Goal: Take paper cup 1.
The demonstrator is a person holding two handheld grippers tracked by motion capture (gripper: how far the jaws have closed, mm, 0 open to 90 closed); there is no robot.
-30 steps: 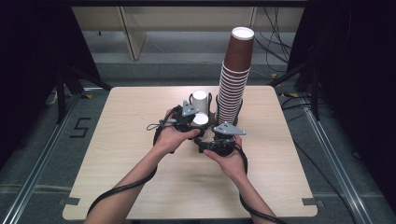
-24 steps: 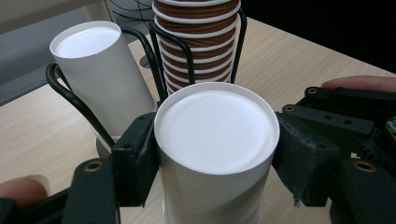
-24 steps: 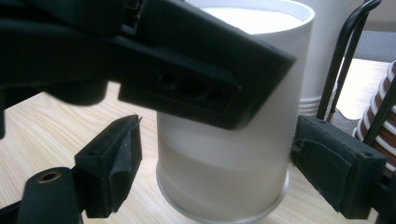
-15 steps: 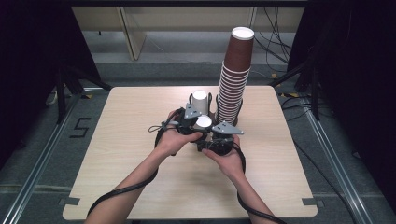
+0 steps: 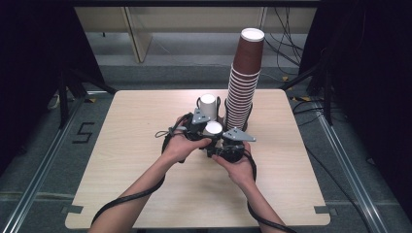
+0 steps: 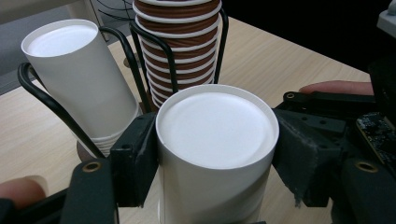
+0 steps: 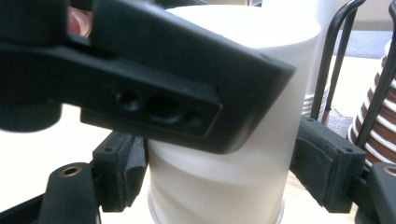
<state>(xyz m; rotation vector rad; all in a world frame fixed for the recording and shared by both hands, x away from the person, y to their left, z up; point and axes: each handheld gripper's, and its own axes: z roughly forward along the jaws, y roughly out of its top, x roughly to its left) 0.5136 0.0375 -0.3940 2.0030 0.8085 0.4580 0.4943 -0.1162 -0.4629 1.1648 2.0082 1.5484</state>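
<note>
An upturned white paper cup (image 6: 215, 135) stands on the table between both grippers. My left gripper (image 6: 217, 154) is shut on its upper part, one pad on each side. My right gripper (image 7: 219, 177) sits lower on the same cup (image 7: 219, 168). Its jaws have just been closing and both pads now touch the cup's sides. The left gripper's black jaw (image 7: 163, 93) crosses the top of the right gripper view. In the high view the cup (image 5: 214, 127) is just in front of the wire holder (image 5: 221, 104), with the left gripper (image 5: 210, 130) and right gripper (image 5: 219, 143) on it.
In the black wire holder (image 6: 126, 46) stand a short stack of white cups (image 6: 74, 70) and a tall stack of brown cups (image 5: 245, 73). Both rise close behind the held cup. The wooden table (image 5: 121, 160) has bare room to the left, right and front.
Both hands keep their place at the cup in front of the holder; the high view shows no clear difference.
</note>
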